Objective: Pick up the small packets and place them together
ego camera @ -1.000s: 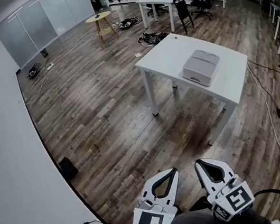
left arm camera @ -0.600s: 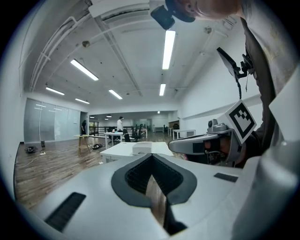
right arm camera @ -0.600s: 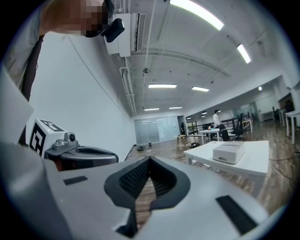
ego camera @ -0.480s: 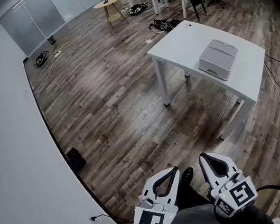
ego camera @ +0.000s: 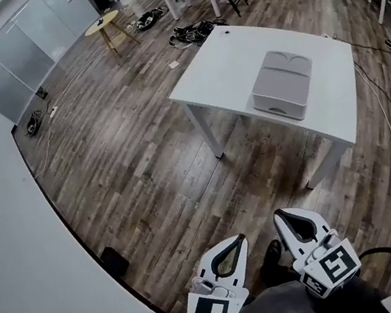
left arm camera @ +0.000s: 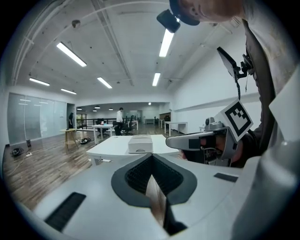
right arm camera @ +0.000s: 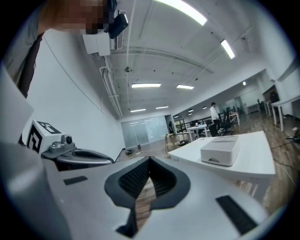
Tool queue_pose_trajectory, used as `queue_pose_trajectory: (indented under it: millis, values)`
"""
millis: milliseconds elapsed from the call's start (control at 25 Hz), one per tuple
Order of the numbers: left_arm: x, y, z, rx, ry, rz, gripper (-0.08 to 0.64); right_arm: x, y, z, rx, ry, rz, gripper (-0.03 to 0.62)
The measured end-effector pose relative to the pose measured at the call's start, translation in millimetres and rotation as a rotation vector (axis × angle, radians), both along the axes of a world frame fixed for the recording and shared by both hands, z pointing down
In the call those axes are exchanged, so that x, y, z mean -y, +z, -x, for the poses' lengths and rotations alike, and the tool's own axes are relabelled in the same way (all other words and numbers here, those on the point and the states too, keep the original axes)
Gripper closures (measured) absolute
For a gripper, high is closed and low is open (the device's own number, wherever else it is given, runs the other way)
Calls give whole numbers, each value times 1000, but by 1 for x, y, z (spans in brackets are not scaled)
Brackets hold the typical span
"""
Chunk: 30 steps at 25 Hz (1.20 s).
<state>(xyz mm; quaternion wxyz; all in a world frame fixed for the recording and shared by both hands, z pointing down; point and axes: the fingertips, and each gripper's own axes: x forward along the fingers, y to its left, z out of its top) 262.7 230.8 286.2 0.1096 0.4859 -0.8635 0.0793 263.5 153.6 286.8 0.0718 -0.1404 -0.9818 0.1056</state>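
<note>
Compared with a second ago, the desk [ego camera: 228, 64] with the grey box [ego camera: 283, 85] on it is seen larger and nearer in the head view, so an approach is judged to be under way. The left gripper [ego camera: 239, 242] and the right gripper [ego camera: 281, 215] are held low over the floor [ego camera: 128, 156], well short of the desk, and the fingers of both are clenched together on nothing. No small packets are seen on or near the desk, so picking is judged not yet begun.
</note>
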Motion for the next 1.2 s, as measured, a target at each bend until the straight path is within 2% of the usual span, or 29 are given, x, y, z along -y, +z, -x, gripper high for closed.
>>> queue_pose_trajectory:
  millis: [280, 600, 840, 1200]
  values:
    - [57, -3, 46, -3, 123, 48, 558, 57, -3, 40, 6, 118, 46, 588]
    - [107, -5, 65, 15, 266, 92, 558, 103, -5, 51, 29, 246, 84, 588]
    - [130, 6, 79, 5, 370, 73, 558, 125, 6, 61, 18, 345, 69, 588]
    - [150, 11, 139, -28, 535, 15, 558, 136, 11, 100, -37, 508, 13, 588]
